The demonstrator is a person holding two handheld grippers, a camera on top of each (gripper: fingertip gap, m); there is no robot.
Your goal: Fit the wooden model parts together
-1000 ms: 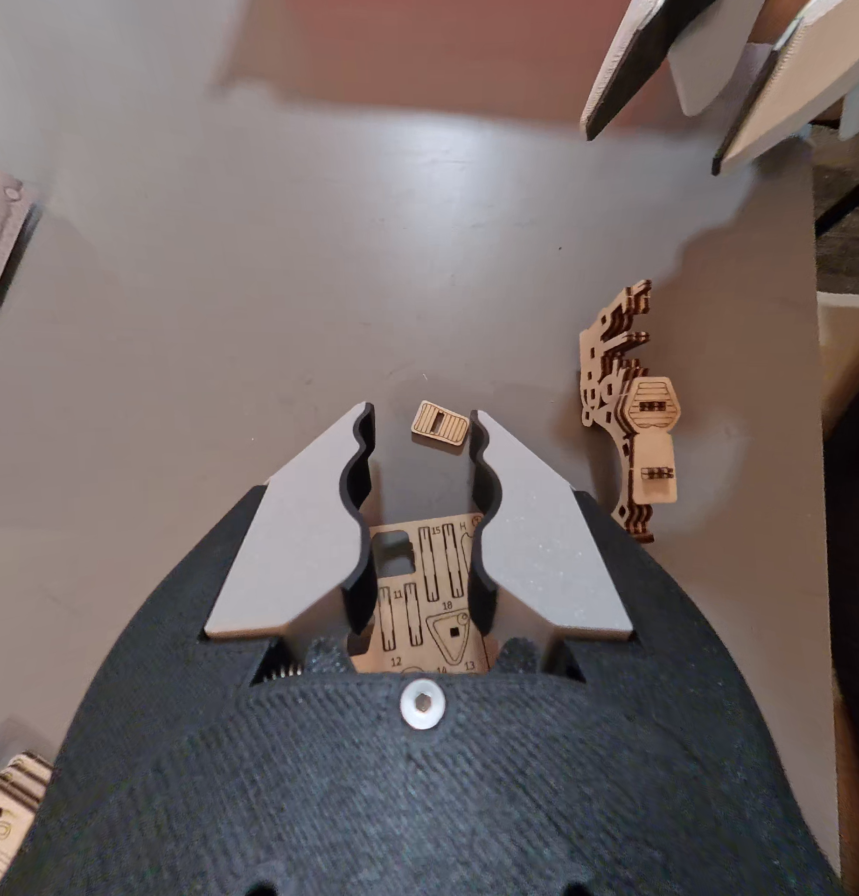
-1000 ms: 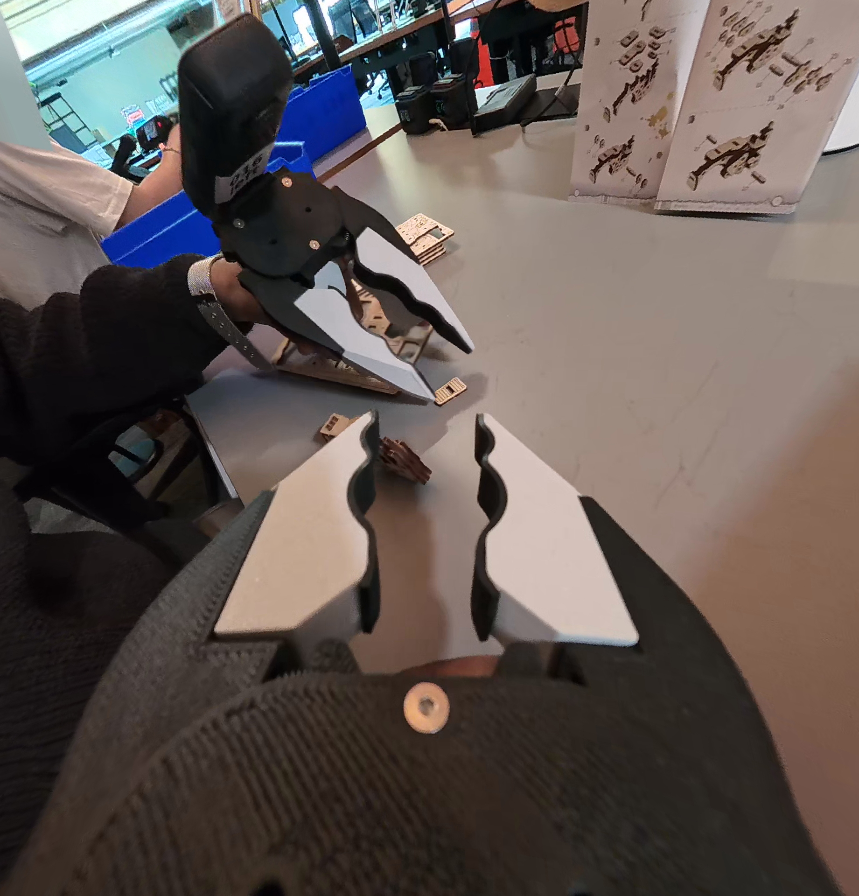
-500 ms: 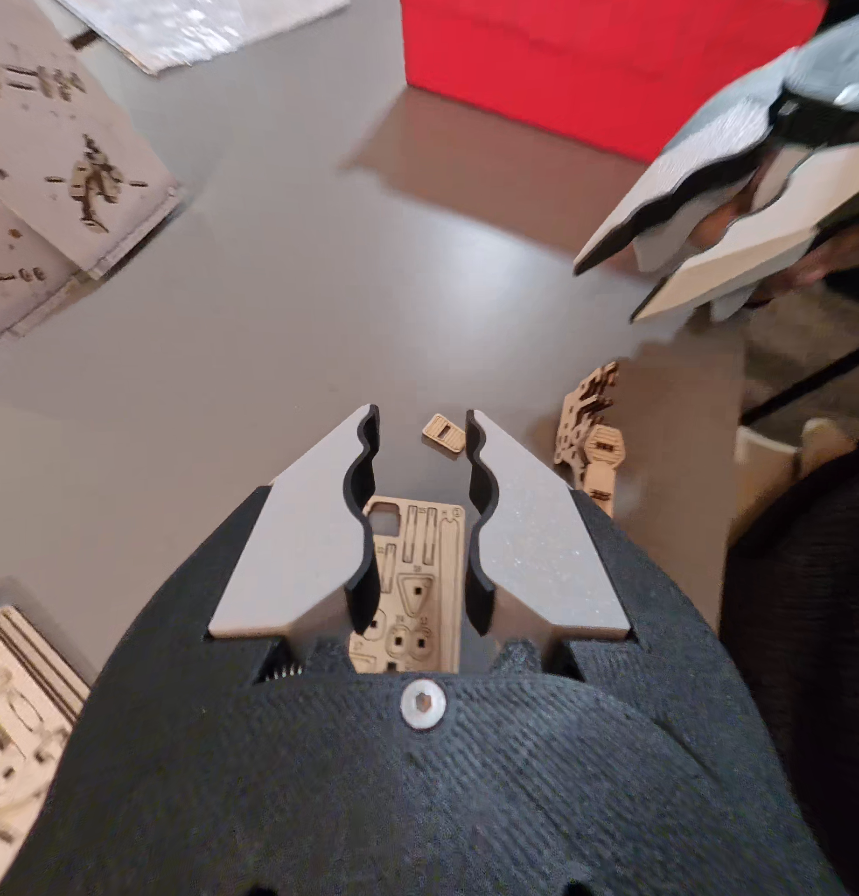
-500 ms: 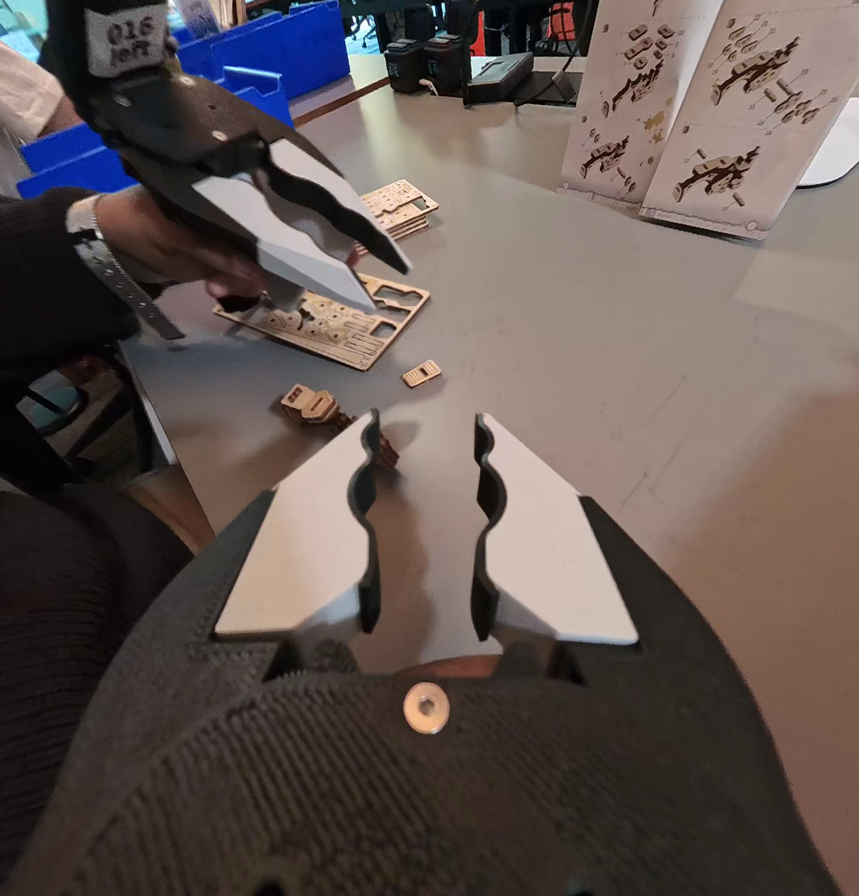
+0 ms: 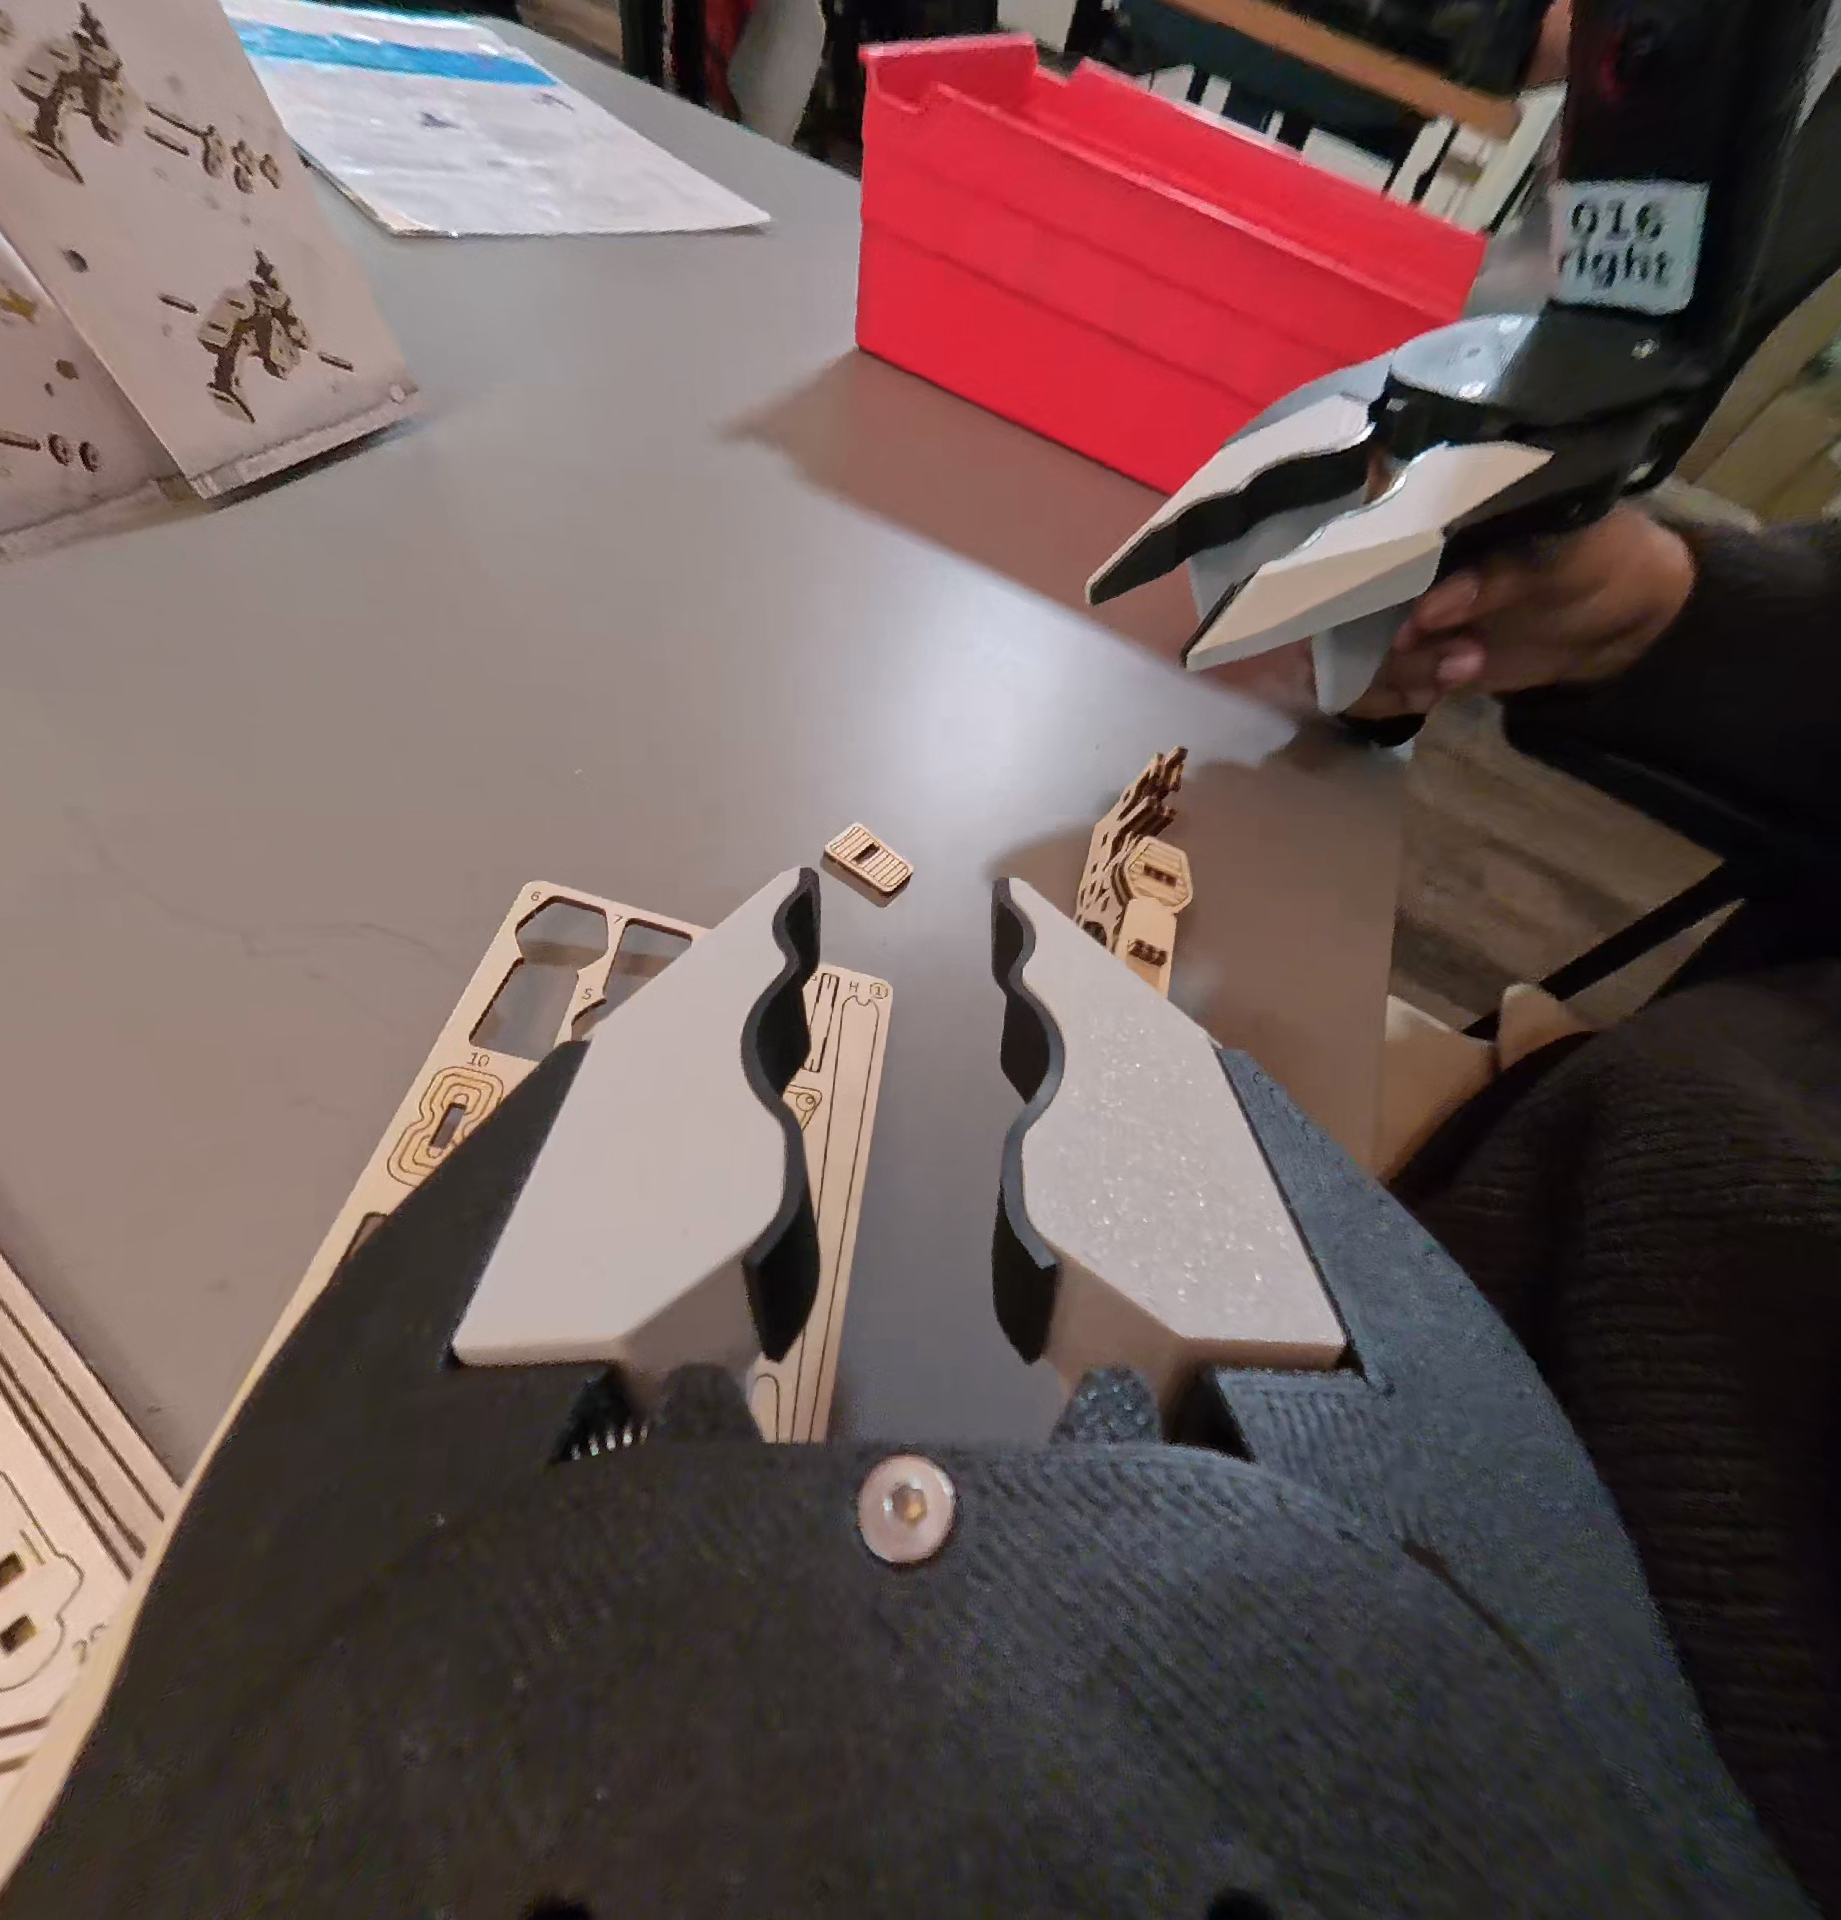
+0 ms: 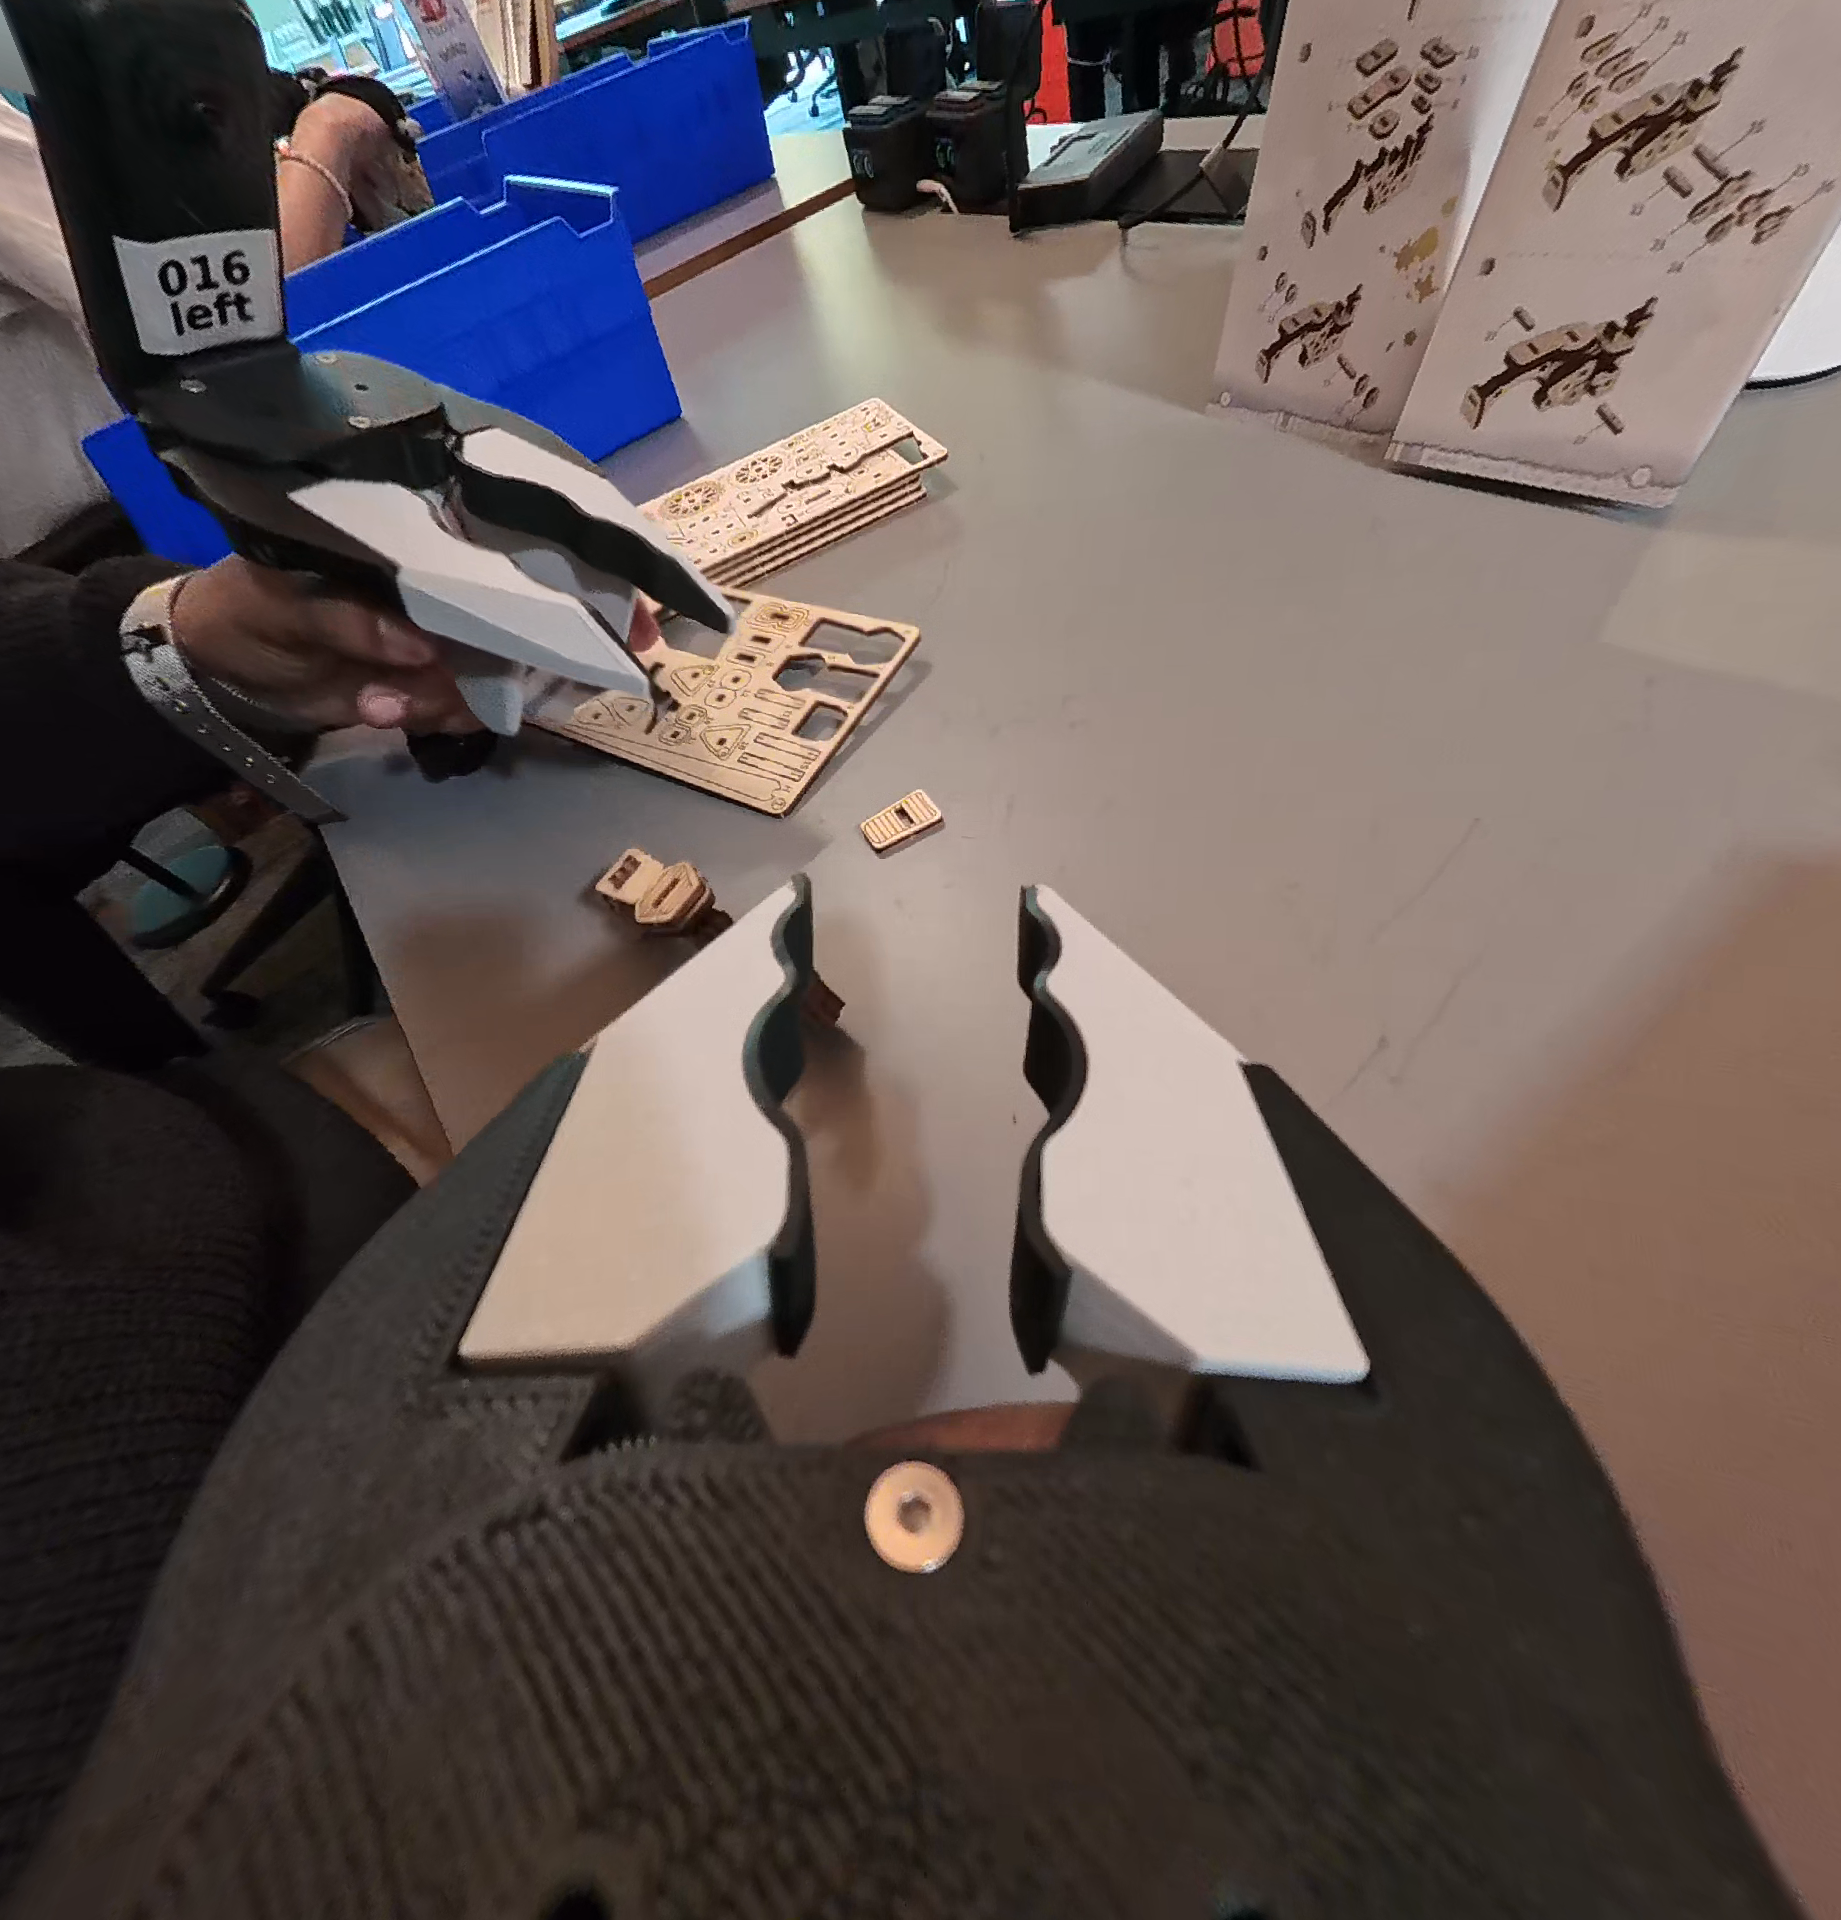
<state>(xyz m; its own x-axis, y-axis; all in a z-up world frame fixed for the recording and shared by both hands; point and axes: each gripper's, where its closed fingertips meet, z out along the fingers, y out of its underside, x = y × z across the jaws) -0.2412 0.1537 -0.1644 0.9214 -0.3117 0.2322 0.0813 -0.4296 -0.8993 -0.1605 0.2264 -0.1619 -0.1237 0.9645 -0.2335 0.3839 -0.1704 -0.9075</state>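
A small slotted wooden piece (image 5: 868,862) lies loose on the grey table (image 5: 480,644); it also shows in the right wrist view (image 6: 901,819). A partly built wooden assembly (image 5: 1134,883) lies to its right, near the table edge, and shows in the right wrist view (image 6: 658,894). A laser-cut parts sheet (image 5: 500,1091) lies under my left gripper (image 5: 905,899), which is open and empty above it. My right gripper (image 6: 914,904) is open and empty, held above the table near the assembly. Each gripper shows in the other's view: the right (image 5: 1155,623), the left (image 6: 687,649).
A red bin (image 5: 1124,301) stands at the back. Blue bins (image 6: 542,312) stand at the left. Folded instruction sheets (image 6: 1518,239) stand upright on the table. A stack of parts sheets (image 6: 802,499) lies beyond the single sheet. The table edge runs near the assembly. About 7 cm separates my left fingertips from the small slotted wooden piece (image 5: 868,862). The right camera catches it too, in the right wrist view (image 6: 888,814).
My left gripper has lifted and drawn back from the small piece, tilting up and shifting left over the sheet. My right gripper has pulled back slightly. Both stayed open.
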